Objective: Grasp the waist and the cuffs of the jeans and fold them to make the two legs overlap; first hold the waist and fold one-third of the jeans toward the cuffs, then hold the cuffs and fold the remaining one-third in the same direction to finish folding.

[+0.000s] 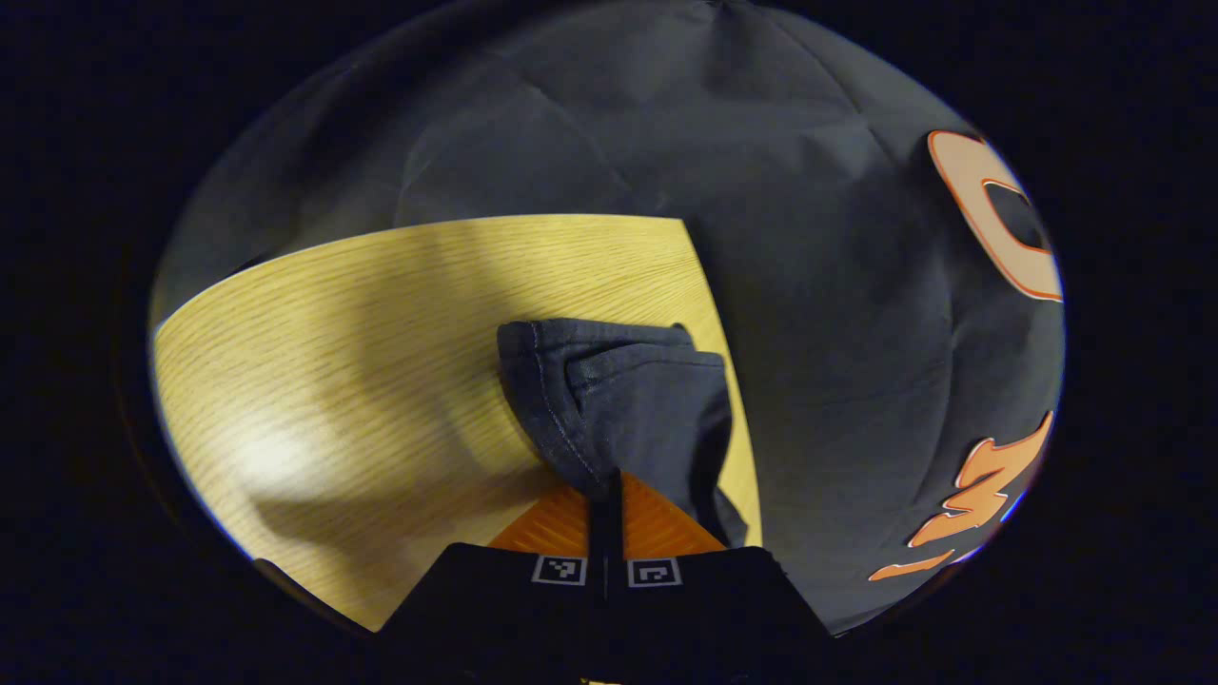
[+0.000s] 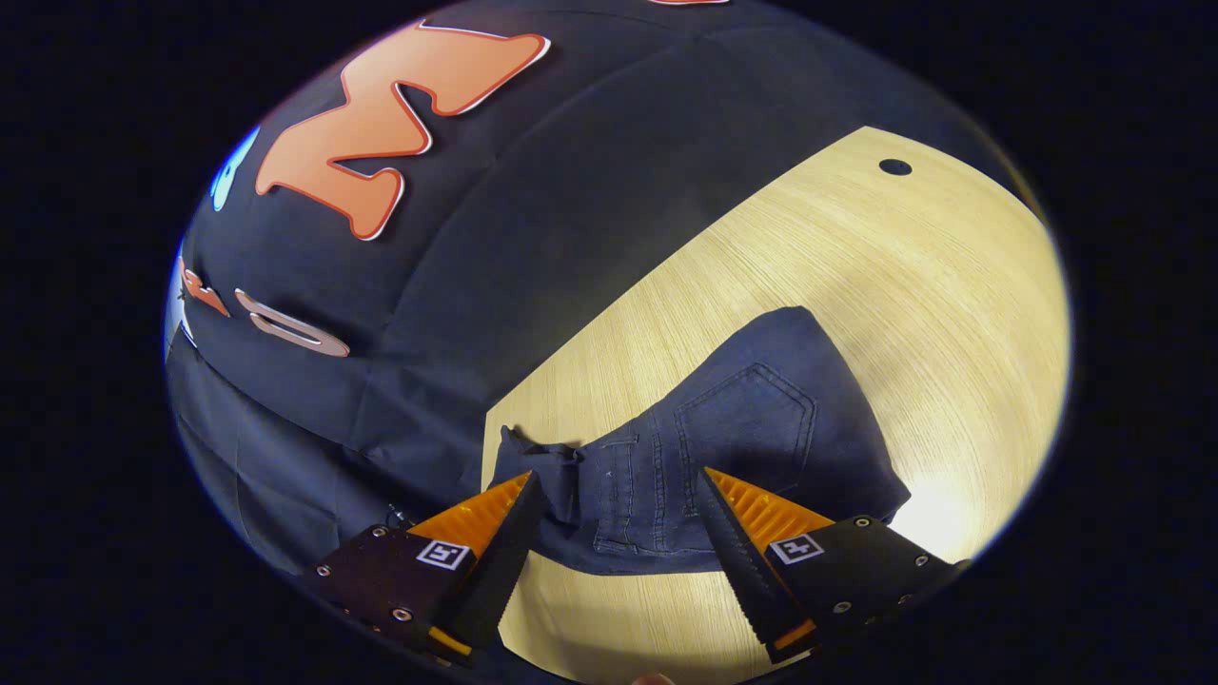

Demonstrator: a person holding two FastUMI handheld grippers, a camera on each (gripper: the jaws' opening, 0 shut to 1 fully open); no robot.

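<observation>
Dark blue jeans lie on a light wooden table. In the left gripper view my left gripper [image 1: 606, 485] is shut on a bunched part of the jeans [image 1: 623, 400], showing a hem and stitched seam, near the table's right edge. In the right gripper view the waist end of the jeans [image 2: 723, 447] lies flat, with a back pocket [image 2: 752, 419] and belt loops facing up. My right gripper [image 2: 618, 490] stands open just above the waistband, one finger on each side of it, not pressing the cloth.
The wooden table [image 1: 362, 381] stretches to the left in the left gripper view. Black cloth wall [image 1: 837, 362] hangs close beyond the table's edge. A small dark hole [image 2: 894, 167] marks the tabletop far off in the right gripper view.
</observation>
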